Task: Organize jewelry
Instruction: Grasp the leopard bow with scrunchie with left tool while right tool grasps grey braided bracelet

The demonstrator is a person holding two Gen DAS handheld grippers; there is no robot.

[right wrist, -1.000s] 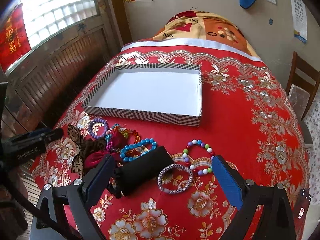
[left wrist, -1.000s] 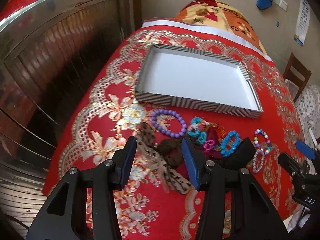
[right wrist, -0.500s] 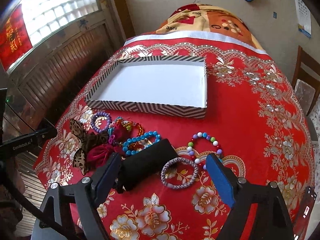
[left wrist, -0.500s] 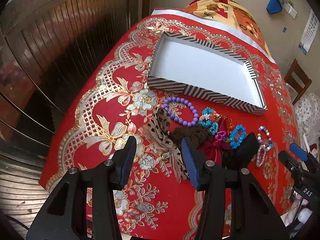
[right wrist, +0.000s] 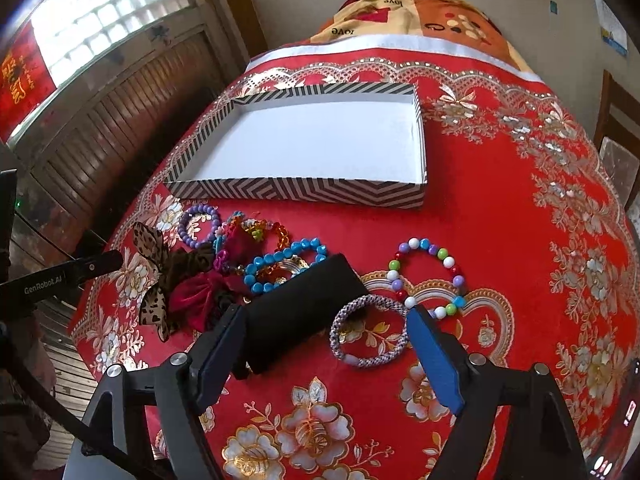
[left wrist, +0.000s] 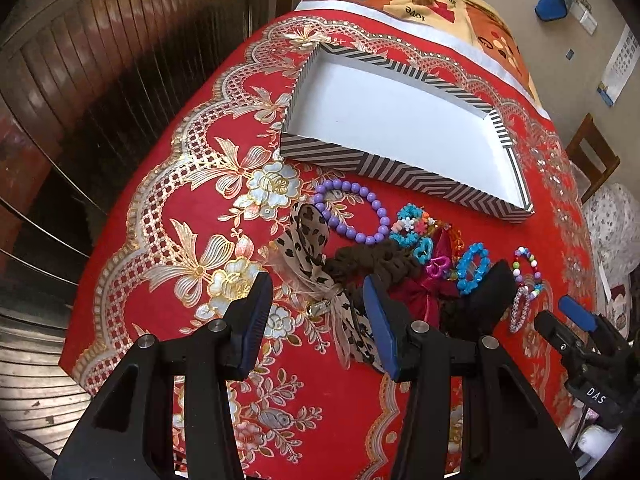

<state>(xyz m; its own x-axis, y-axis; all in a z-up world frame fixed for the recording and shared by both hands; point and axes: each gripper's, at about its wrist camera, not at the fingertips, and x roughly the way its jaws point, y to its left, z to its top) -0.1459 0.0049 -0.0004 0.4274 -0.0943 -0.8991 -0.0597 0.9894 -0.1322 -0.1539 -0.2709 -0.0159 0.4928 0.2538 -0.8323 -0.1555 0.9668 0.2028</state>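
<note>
The tablecloth (right wrist: 500, 216) was red with gold and white flowers. The box (right wrist: 304, 192) wore black-and-white chevrons outside, white inside. One bead bracelet (left wrist: 352, 216) was purple, another (right wrist: 286, 266) blue; the hair bow (left wrist: 308, 240) looked leopard-spotted.

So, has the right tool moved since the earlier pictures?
Yes. The right tool has come down toward the woven bracelet, which looks larger, and its jaws have been closing.

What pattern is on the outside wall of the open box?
Black-and-white chevron stripes on the box, with a plain white inside; clearest in the right wrist view.
</note>
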